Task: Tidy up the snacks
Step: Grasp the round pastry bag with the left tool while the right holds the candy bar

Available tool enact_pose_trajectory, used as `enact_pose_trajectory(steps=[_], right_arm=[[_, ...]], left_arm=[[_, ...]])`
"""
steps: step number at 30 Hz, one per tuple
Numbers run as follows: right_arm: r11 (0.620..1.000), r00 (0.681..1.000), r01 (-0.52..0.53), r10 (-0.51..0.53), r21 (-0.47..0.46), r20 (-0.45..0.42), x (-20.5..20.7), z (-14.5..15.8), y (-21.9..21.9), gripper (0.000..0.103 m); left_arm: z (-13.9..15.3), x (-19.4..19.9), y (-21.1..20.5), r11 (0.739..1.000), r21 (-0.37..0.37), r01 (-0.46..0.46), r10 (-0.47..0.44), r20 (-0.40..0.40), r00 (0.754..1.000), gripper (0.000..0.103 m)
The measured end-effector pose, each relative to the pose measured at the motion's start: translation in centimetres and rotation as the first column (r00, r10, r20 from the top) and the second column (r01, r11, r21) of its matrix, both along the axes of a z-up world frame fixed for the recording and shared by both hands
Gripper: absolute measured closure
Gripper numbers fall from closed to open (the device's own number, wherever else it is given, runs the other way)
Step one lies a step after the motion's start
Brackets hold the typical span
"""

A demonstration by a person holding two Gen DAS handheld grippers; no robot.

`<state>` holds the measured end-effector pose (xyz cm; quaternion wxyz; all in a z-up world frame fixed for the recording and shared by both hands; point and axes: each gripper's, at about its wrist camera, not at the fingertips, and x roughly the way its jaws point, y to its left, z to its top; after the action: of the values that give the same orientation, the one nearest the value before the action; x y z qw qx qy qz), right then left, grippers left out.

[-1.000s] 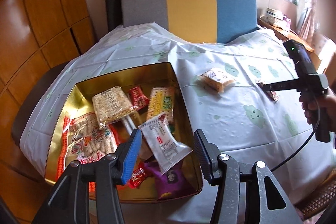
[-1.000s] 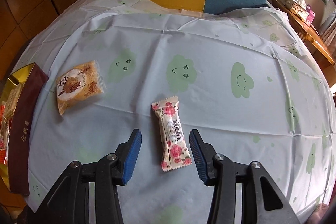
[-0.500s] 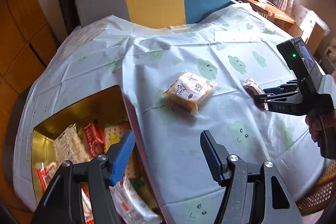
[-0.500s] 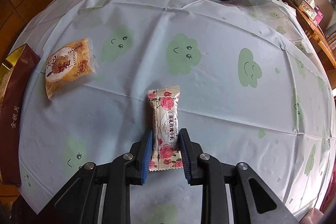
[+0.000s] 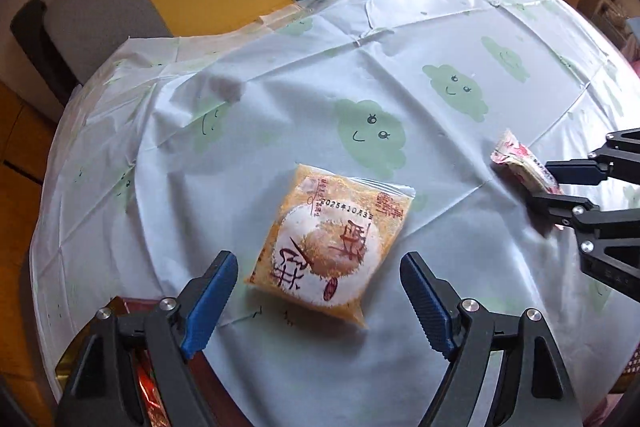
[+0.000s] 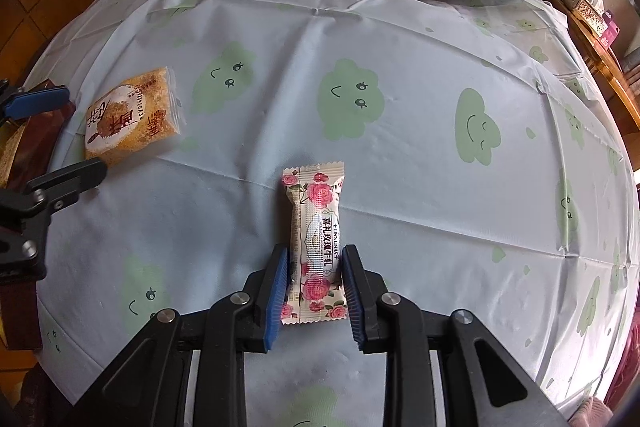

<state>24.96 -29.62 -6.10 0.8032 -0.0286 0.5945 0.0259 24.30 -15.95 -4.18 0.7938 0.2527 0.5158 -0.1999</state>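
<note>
Swinging from the tin (image 5: 132,311) to the cracker pack (image 5: 330,243), the left gripper (image 5: 320,297) has just spread wide, while the right gripper (image 6: 314,283) now pinches the rose candy (image 6: 316,239), both snacks readied for boxing.

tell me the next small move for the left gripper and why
Probably lower the left gripper and close on the orange packet. Its jaws have just been opening and now stand wide with the packet lying flat between them, untouched. The right gripper already clamps the rose candy, so the orange packet is the only loose snack on the cloth.
</note>
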Motion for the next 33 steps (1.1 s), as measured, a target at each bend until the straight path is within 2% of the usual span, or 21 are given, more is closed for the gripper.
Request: enact_pose_trajectory(steps=[5,7,9,13,16,19,24,30,33], right_arm=[[1.0,1.0,-0.004,0.004,-0.007,-0.004,0.1,-0.1,0.3,0.073],[1.0,1.0,-0.005,0.005,-0.008,-0.005,0.1,-0.1,0.4,0.073],[1.0,1.0,-0.007,0.007,-0.012,-0.007,0.2,-0.2,0.5,0.073],[0.999,1.0,-0.022,0.022,-0.032,0.003,-0.1,-0.1,0.9,0.073],[0.999,0.999,-0.031,0.031,-0.042,0.009,-0.4,-0.2,1.2,0.073],[0.998,0.999,-0.036,0.037,-0.042,0.018,-0.6,-0.1,1.4,0.073],[0.997,0.997,-0.055,0.058,-0.057,0.043,-1.3,-0.2,1.7,0.073],[0.994,0.996,-0.068,0.072,-0.085,0.053,-1.8,0.1,2.3,0.07],[0.995,0.996,-0.07,0.075,-0.077,0.052,-2.0,0.2,2.3,0.07]], left_arm=[[-1.4,1.7,-0.3,0.999,-0.019,-0.027,0.026,-0.049,0.998,0.019],[-1.4,1.6,-0.5,0.999,-0.033,-0.023,0.021,-0.054,0.998,0.026],[-1.2,1.0,-0.9,0.999,-0.043,-0.015,0.012,-0.063,0.998,0.042],[-1.0,-0.9,-1.6,1.0,-0.004,-0.014,0.014,0.009,1.0,0.042],[-1.1,-1.0,-1.9,0.999,-0.016,-0.037,0.037,-0.007,0.999,0.042],[-0.8,-1.3,-2.0,0.997,0.002,-0.078,0.078,0.01,0.997,0.042],[0.0,-2.9,-1.3,0.992,-0.029,-0.12,0.121,0.044,0.992,0.042],[1.0,-7.1,0.5,0.964,-0.155,-0.217,0.226,0.037,0.974,0.042],[0.4,-8.9,0.9,0.957,-0.181,-0.227,0.236,0.027,0.971,0.042]])
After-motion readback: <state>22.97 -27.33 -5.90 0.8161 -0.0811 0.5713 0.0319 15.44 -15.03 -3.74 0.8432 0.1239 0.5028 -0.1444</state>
